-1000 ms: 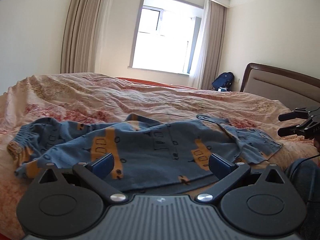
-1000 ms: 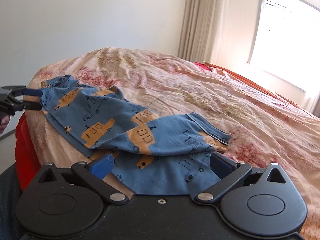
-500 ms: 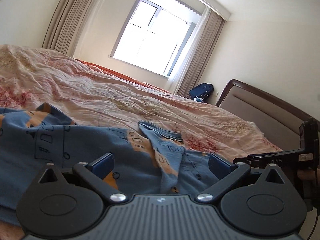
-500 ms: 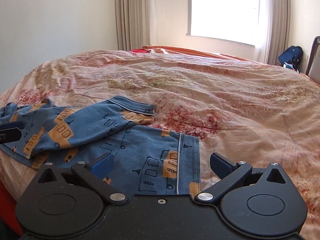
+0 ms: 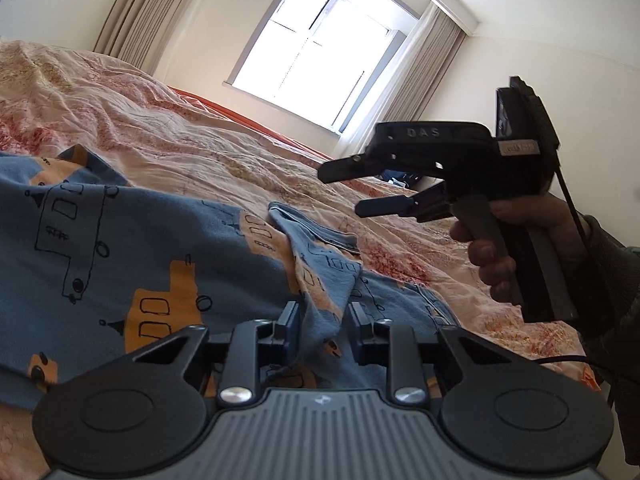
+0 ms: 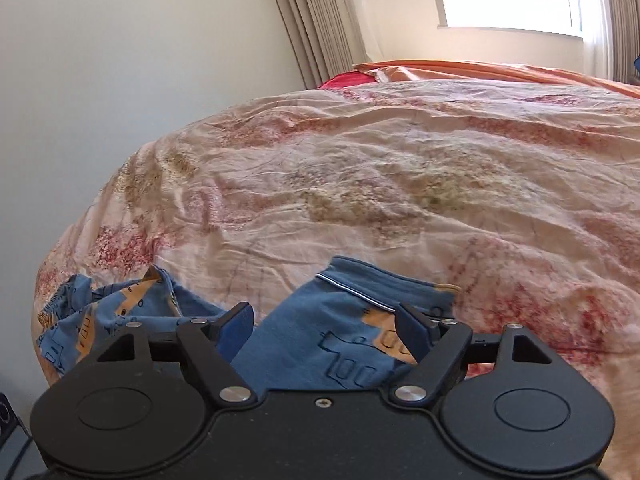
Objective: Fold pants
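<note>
Blue pants (image 5: 120, 248) with orange vehicle prints lie spread on the bed. My left gripper (image 5: 322, 320) has narrowed its jaws around a raised fold of a pant leg near the cuff end (image 5: 320, 236); the cloth sits between the pads. My right gripper (image 5: 352, 188) shows in the left wrist view, held by a hand, open and above the bed to the right of the cuff. In the right wrist view the right gripper (image 6: 328, 324) is open over a cuffed leg end (image 6: 360, 300), with the rest of the pants (image 6: 80, 316) at lower left.
A wrinkled pink floral duvet (image 6: 400, 184) covers the bed. A window (image 5: 312, 60) with curtains is behind, and a dark bag (image 5: 400, 178) stands near it. The bed edge drops off at the left in the right wrist view.
My left gripper has moved in toward the pant leg end and closed its jaws around a fold. My right gripper has risen and turned, staying open.
</note>
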{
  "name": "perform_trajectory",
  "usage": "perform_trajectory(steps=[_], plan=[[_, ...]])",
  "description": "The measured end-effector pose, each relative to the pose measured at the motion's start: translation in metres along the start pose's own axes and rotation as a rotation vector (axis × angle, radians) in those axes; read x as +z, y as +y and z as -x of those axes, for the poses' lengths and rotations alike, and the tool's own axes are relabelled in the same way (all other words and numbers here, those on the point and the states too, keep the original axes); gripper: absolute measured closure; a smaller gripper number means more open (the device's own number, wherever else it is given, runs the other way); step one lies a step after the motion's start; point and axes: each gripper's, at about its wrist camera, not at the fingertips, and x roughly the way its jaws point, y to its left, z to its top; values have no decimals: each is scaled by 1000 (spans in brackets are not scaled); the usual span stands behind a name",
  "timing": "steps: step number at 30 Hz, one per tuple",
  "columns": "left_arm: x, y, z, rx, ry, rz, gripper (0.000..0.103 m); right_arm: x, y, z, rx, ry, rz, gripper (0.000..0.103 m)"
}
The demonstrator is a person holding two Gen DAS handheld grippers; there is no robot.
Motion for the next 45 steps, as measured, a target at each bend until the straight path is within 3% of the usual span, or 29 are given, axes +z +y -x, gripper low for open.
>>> perform_trajectory(steps=[2, 5, 7, 8, 10, 12, 25, 31, 39, 45], plan=[[0, -4, -1, 2, 9, -12, 91, 8, 12, -20, 6, 23, -2, 26], [0, -7, -2, 10, 8, -23, 93, 18, 28, -51, -40, 82, 10, 34], [1, -7, -2, 17, 2, -10, 93, 18, 35, -71, -97, 141, 33, 53], [1, -7, -2, 18, 2, -8, 93, 18, 38, -77, -122, 164, 44, 68], [1, -8, -2, 24, 4, -15, 94, 14, 38, -89, -146, 202, 48, 78], [2, -10, 0, 29, 5, -20, 97, 12, 39, -90, -166, 202, 69, 100], [3, -22, 12, 57, -14, -28, 97, 15, 31, -37, -148, 76, 77, 103], [7, -32, 17, 49, -11, -98, 103, 6, 28, 7, -164, -30, 144, 103], [-1, -58, 20, 28, 11, -250, 103, -62, -17, 114, -235, -146, 72, 103], [-24, -60, 9, 69, 79, -297, 103, -127, -53, 130, -243, -85, -53, 103]])
